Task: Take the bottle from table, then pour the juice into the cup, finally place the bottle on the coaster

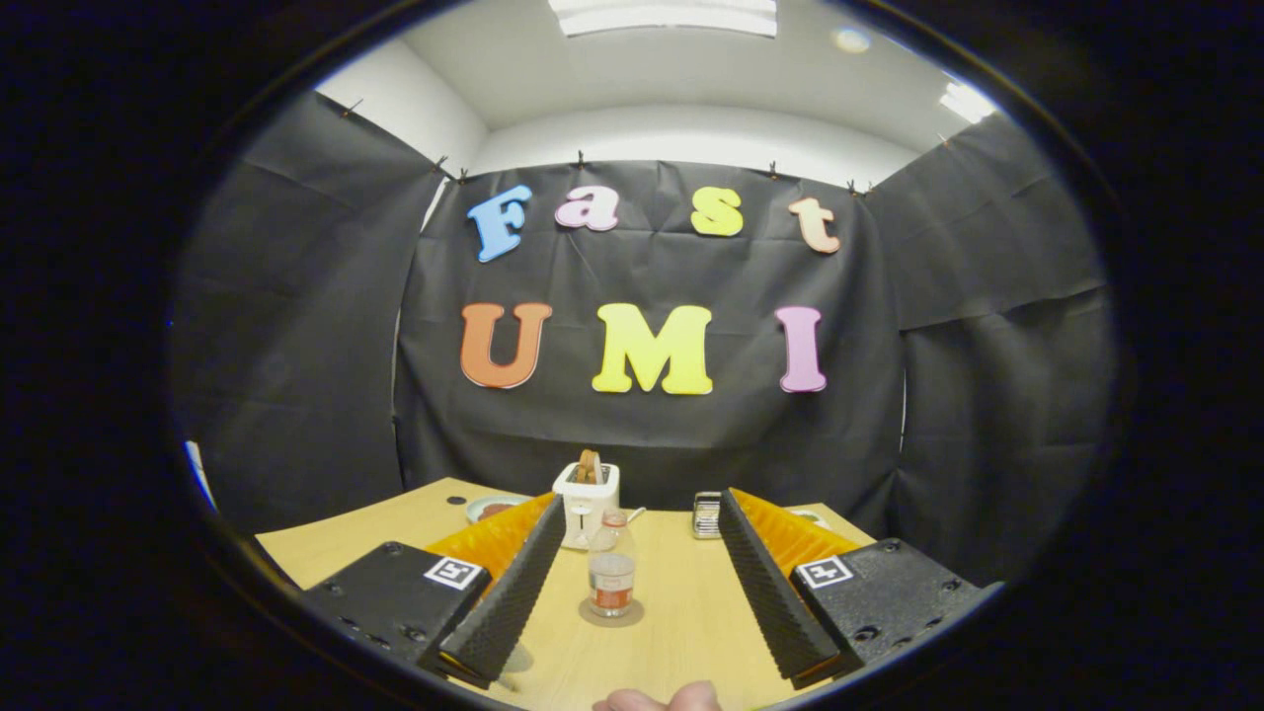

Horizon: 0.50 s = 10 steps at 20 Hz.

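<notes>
Bottle (611,568) stands on coaster (611,614), between wide-spread fingers (509,583).

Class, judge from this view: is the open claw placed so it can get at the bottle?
Probably yes. The claw is open, the bottle stands on its coaster between and just ahead of the fingers, and nothing lies between.

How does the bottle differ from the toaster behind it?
The bottle is clear and slim; the toaster is white and boxy. The bottle stands on a round coaster between the open tongs' fingers; the toaster stands on the bare table beyond it. Both are upright, untouched.
</notes>
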{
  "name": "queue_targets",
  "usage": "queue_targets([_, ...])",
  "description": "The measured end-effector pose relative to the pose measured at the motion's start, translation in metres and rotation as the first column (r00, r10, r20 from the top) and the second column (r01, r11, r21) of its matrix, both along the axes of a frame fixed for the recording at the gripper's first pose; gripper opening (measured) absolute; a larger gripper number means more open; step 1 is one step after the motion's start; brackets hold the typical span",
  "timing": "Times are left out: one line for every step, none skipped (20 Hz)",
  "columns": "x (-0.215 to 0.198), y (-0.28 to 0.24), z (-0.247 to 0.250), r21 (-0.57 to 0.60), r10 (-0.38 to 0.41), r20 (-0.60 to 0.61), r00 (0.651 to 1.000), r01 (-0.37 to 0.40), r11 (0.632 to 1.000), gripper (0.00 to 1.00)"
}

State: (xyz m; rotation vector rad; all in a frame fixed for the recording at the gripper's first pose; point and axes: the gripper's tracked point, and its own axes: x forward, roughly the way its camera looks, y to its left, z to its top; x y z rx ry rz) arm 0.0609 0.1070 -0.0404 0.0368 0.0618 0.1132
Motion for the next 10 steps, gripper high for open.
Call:
queue_targets([-0.011,-0.001,0.001,0.012,0.000,0.000,1.000,0.000,1.000,1.00])
queue_targets([-0.020,-0.002,0.001,0.024,0.000,0.000,1.000,0.000,1.000,1.00])
queue_targets([-0.028,-0.003,0.003,0.025,0.002,0.000,1.000,-0.002,1.000,1.00])
queue_targets([-0.035,-0.008,0.005,0.028,-0.006,0.001,1.000,0.006,1.000,1.00])
queue_targets([-0.039,-0.011,0.011,0.037,-0.010,0.016,1.000,0.009,0.999,1.00])
queue_targets([-0.044,-0.014,0.019,0.049,-0.025,0.041,0.999,0.023,0.999,1.00])
queue_targets([-0.045,-0.019,0.026,0.058,-0.041,0.066,0.997,0.038,0.998,1.00])
queue_targets([-0.048,-0.022,0.027,0.066,-0.057,0.082,0.995,0.052,0.996,1.00])
queue_targets([-0.049,-0.024,0.025,0.069,-0.066,0.092,0.994,0.060,0.996,1.00])
queue_targets([-0.050,-0.024,0.021,0.060,-0.073,0.091,0.993,0.067,0.996,0.99])
